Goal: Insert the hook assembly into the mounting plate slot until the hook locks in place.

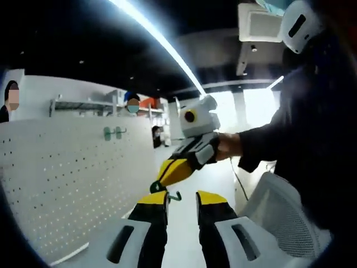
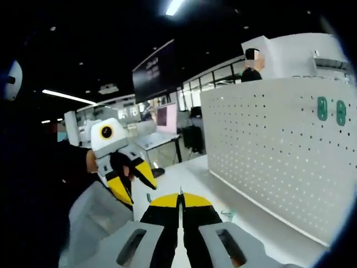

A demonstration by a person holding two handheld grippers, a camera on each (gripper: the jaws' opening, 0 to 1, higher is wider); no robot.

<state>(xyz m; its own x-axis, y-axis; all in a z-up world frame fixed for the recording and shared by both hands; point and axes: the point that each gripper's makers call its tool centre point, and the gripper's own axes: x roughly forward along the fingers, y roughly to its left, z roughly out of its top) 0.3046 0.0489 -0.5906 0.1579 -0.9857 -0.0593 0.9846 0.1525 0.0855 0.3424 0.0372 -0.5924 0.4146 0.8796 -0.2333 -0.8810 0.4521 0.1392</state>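
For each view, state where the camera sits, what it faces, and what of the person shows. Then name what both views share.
Left gripper view: rides the left claw, facing the right claw holding a green hook; the person's dark sleeve shows.
Right gripper view: rides the right claw, facing the left claw.
Shared: the white pegboard with two green hooks already mounted.

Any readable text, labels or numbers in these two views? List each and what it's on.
None legible.
Dark hanging sign in the right gripper view: pale lettering, too small and blurred to read.
White pegboard, green hooks, both grippers: no markings visible.
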